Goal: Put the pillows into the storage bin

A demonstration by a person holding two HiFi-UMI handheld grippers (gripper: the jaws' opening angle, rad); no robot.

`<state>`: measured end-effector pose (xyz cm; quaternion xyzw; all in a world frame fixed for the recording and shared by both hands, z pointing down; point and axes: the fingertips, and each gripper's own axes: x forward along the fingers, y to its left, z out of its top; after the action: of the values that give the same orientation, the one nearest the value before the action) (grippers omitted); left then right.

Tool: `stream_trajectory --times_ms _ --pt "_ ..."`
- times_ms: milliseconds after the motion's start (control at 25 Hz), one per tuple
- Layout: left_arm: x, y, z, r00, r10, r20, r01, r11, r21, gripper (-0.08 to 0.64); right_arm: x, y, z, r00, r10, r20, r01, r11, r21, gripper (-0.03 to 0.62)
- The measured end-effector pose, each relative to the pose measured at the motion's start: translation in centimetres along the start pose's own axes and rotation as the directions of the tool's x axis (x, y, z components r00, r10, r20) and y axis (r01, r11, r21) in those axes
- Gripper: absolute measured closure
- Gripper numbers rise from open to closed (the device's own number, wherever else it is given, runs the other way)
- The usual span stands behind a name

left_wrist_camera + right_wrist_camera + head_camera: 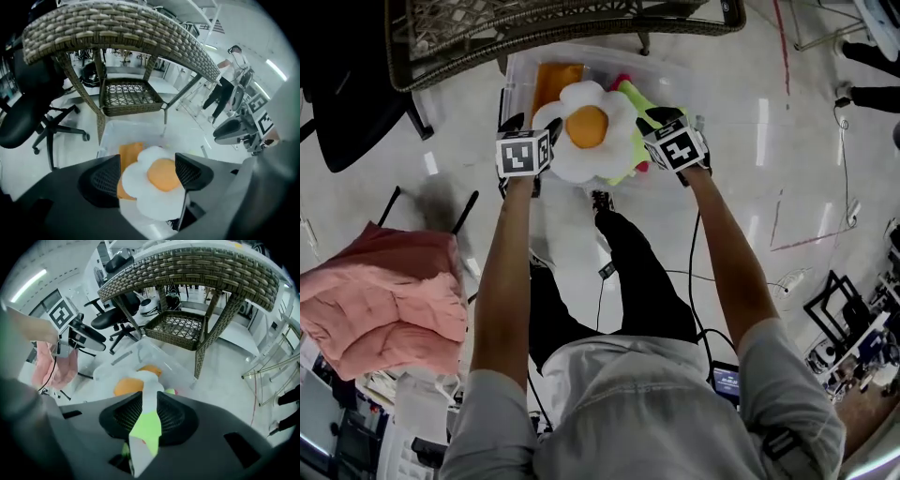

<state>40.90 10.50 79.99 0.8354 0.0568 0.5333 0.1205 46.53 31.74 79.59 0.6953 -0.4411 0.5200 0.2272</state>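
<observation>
Plush fried-egg pillow [586,131] over clear bin [514,80]; left gripper [149,171] fingers [105,180] wide apart around it, right gripper [150,404] fingers [126,416] pinch edge.

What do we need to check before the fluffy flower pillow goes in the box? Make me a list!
1. Flower pillow above the storage bin: ok.
2. Left gripper free of the pillow: ok, jaws wide apart.
3. Right gripper free of the pillow: not ok, its jaws pinch the pillow's edge.
4. Room left in the bin: cannot tell; an orange pillow already lies inside.
</observation>
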Motion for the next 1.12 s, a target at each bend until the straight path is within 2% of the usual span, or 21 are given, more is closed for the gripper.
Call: stream_trajectory --times_ms 200,360,520,640,760,920,1000,1120 --pt "-4.6 0.9 0.7 0.999 0.012 0.05 -0.009 0.998 -0.056 0.179 -4.0 0.9 1.9 1.0 -0.014 0.012 0.015 0.999 -0.045 0.482" --pt "-10.1 2.0 0.3 0.993 0.049 0.11 -0.037 0.993 -0.108 0.189 -7.1 3.1 6.2 0.997 0.001 0.077 0.01 0.99 -0.138 0.499" --pt "-17.9 3.8 -1.7 0.979 0.1 0.176 -0.067 0.981 -0.182 0.276 -11.1 7.4 11.2 0.989 0.015 0.146 0.02 0.971 -0.236 0.519" --pt "-25.3 6.1 -3.8 0.951 0.186 0.246 -0.119 0.957 -0.264 0.375 -14.4 11.5 15.8 0.977 0.038 0.21 0.034 0.944 -0.329 0.534" --pt "-33.4 8.8 -6.2 0.895 0.316 0.314 -0.199 0.914 -0.352 0.477 -17.2 15.9 20.9 0.956 0.08 0.283 0.055 0.897 -0.438 0.548" --pt "-44.4 11.6 -9.6 0.804 0.434 0.407 -0.25 0.867 -0.43 0.529 -21.8 23.0 26.8 0.915 0.138 0.38 0.086 0.852 -0.516 0.558" --pt "-49.5 12.4 -11.4 0.751 0.479 0.455 -0.263 0.848 -0.459 0.539 -24.2 27.0 28.9 0.887 0.178 0.425 0.09 0.838 -0.539 0.561" --pt "-57.0 13.0 -14.0 0.652 0.551 0.52 -0.313 0.821 -0.477 0.545 -27.7 33.0 31.4 0.841 0.247 0.481 0.098 0.806 -0.584 0.565"
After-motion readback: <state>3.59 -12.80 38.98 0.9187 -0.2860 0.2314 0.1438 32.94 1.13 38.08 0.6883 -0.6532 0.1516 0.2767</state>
